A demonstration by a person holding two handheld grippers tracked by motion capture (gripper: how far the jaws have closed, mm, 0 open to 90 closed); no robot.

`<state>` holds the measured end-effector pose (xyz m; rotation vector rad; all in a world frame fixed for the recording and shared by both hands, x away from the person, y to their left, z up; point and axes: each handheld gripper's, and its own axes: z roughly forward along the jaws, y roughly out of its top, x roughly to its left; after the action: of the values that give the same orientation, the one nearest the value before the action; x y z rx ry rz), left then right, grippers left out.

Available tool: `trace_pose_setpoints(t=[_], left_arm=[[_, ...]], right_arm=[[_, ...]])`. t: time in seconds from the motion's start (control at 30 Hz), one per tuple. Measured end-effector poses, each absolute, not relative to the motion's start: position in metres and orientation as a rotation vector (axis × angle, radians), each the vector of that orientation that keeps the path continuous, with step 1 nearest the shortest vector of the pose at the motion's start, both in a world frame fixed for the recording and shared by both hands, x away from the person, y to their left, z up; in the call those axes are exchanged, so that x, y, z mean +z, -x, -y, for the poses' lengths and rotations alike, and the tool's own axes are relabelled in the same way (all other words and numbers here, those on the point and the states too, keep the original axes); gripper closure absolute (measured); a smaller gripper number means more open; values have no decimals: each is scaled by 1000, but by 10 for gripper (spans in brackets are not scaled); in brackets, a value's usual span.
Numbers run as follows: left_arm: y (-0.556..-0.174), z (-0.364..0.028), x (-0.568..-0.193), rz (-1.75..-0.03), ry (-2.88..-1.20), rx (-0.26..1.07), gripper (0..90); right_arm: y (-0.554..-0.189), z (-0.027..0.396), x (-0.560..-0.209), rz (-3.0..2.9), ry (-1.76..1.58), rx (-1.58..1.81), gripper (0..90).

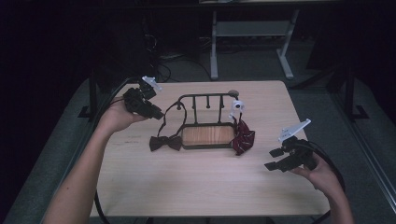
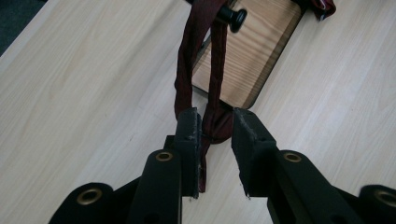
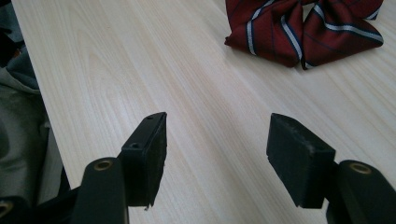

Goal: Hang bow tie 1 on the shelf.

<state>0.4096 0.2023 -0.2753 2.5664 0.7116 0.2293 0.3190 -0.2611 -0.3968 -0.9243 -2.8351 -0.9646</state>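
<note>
While the left claw [image 2: 215, 122] stands parted around the dark bow tie's strap [image 2: 211, 79], hung on the rack [image 1: 205, 96] peg, the empty right claw [image 3: 219, 140] must next reach the striped bow tie [image 3: 303, 28] on the counter [image 1: 196, 182].

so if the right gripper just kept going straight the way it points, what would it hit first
Probably the striped red bow tie. The right gripper is open with nothing between its jaws, bare table ahead, and the bow tie sits slightly to one side of its line, so it might only clip it.
</note>
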Motion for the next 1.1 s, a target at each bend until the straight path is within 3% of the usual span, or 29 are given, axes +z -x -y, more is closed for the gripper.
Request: trace_pose_setpoints(t=[1.1], left_arm=[[-376,-223,-306,-712,-2535,234,488]], right_arm=[[-320,265,-398,2824,962,-963,356]])
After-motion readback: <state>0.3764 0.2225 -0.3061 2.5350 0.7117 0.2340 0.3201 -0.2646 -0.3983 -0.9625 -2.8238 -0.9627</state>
